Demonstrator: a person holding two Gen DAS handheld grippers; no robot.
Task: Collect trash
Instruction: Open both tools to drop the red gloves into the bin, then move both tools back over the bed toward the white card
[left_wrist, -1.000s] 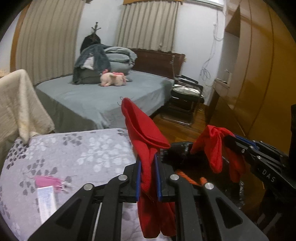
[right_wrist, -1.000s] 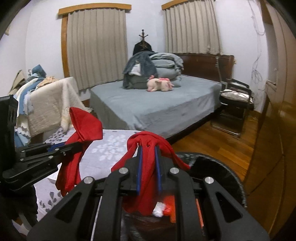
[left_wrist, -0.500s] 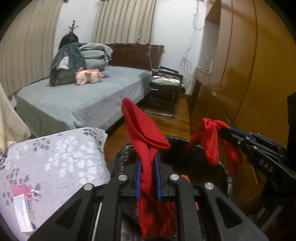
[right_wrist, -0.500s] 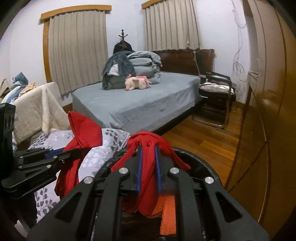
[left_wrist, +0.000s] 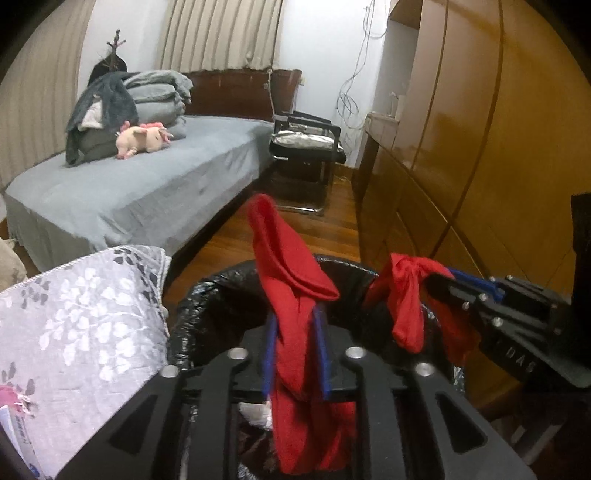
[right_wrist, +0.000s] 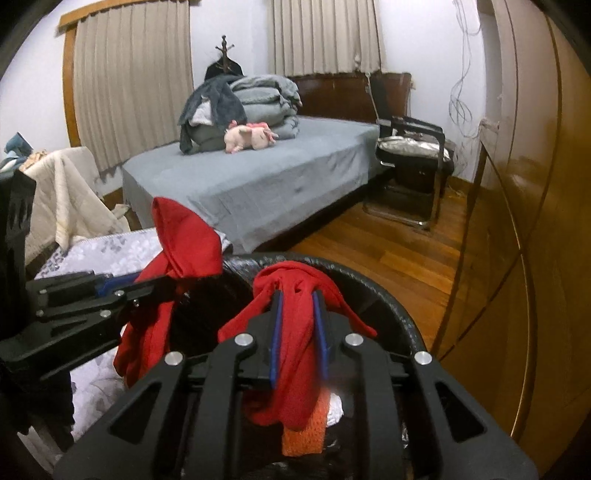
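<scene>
A red cloth (left_wrist: 295, 325) was seen between the blue pads of the left tongs (left_wrist: 294, 354), and a second red cloth (right_wrist: 295, 332) between the pads of the right tongs (right_wrist: 297, 332). Both cloths hung over the open mouth of a black-lined bin (left_wrist: 207, 306), their lower ends already inside its rim. Half a second before, both pairs of tongs had been pressed tight on the cloth; now both sets of jaws were opening, and a small gap could be made out beside each cloth, so the grip was judged to be letting go. The tongs had also been brought lower and further over the bin than a second ago, when the patterned table (left_wrist: 85, 317) still filled the left view. White and orange scraps (right_wrist: 314, 421) were visible in the bin beneath. The release of both cloths into the bin was taken to be under way. Beyond lay a wooden floor (right_wrist: 388, 254), a grey bed (right_wrist: 258, 184) and a wardrobe (left_wrist: 480, 147).
</scene>
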